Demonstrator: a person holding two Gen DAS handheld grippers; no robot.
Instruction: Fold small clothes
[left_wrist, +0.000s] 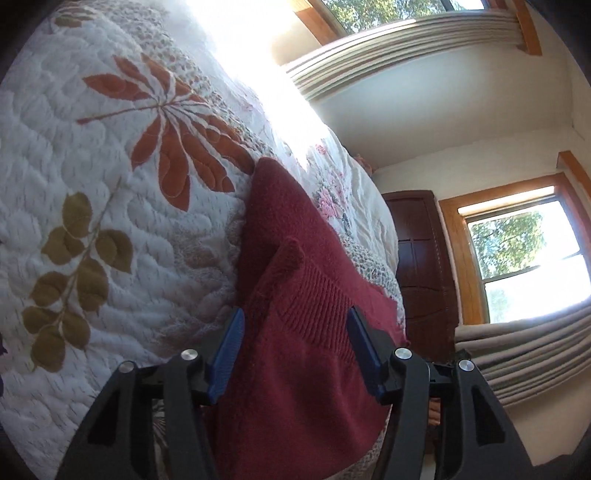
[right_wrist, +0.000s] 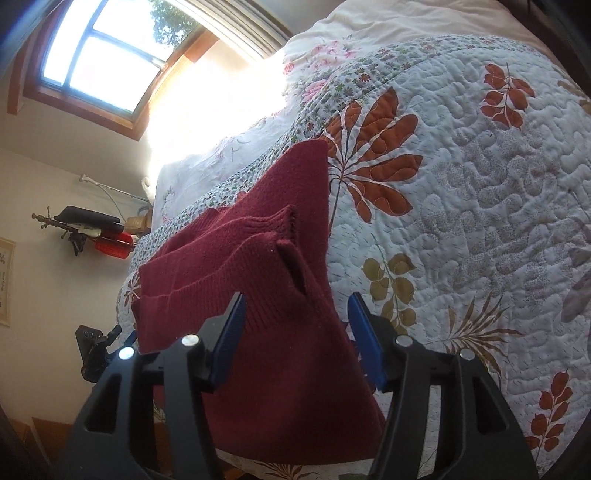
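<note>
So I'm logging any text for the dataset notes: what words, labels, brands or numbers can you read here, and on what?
None can be read.
Framed picture on the wall: dark marks that may be lettering, too small and blurred to read.
Red sweater, quilt, both grippers: no text showing.

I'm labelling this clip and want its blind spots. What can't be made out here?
- Left wrist view: the red sweater's near hem, behind the left tongs.
- Right wrist view: its near edge, behind the right tongs.
- Both views: quilt beside the window, washed out by glare.
</note>
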